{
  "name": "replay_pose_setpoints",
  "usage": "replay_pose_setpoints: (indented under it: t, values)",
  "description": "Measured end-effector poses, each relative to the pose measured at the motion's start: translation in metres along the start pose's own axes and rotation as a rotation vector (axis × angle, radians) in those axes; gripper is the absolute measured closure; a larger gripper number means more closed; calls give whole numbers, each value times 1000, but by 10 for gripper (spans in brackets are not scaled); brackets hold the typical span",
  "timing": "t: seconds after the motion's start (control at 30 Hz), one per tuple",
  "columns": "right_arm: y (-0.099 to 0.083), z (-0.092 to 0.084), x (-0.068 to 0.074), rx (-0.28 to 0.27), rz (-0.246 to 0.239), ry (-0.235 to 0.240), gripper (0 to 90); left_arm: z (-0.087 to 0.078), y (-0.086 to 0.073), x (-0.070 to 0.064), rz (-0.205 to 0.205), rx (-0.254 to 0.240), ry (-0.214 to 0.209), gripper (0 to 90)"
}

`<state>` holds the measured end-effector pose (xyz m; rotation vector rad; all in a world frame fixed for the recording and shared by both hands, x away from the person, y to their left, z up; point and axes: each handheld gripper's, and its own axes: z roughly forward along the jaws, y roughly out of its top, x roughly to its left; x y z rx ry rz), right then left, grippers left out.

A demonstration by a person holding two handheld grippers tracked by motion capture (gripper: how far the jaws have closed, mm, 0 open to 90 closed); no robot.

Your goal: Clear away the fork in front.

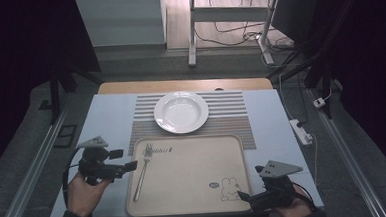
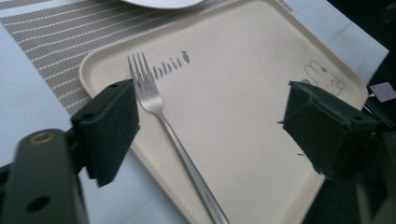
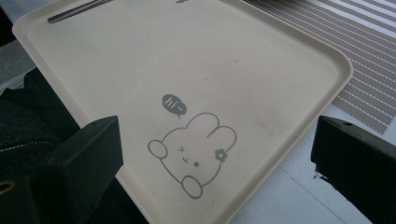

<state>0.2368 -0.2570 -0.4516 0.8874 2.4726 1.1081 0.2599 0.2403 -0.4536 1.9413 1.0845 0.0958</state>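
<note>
The beige tray (image 3: 280,42) carries printed grey marks. Near one corner, a small dark speech bubble (image 3: 174,105) reads "hi~", set just above a drawn rabbit (image 3: 194,151). At the far edge, beside the fork's tines, a word ending in "bbit" (image 2: 169,66) stands with a little carrot sign after it; its first letters are hidden.

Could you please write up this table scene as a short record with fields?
fork: lies on the tray's left side, tines toward the plate
tray: beige, rabbit drawing at its near right corner
plate: white, empty, on the striped mat behind the tray
left gripper: jaws open, beside the fork, nothing held
right gripper: jaws open, at the tray's near right corner
</note>
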Motion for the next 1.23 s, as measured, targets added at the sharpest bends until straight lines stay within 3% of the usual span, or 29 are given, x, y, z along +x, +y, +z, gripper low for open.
replay_pose_setpoints:
  t: [0.27, 0.6, 0.9, 1.13, 1.23]
  values:
    - [-8, -10, 0, -14, 45, -23, 17, -30, -34, -9, 42, -46, -2, 44]
    - [-15, -18, 0, -12, 86, -51, 17, -51, -64, -9, 17, -62, 33, 0]
    - [-21, -22, -1, 10, 124, -64, 17, -56, -79, -9, -12, -14, 58, 0]
    - [-23, -24, -2, 19, 142, -69, 17, -54, -80, -15, 18, 34, 102, 0]
    - [-23, -24, -2, 23, 146, -65, 17, -51, -78, -15, 25, 50, 102, 0]
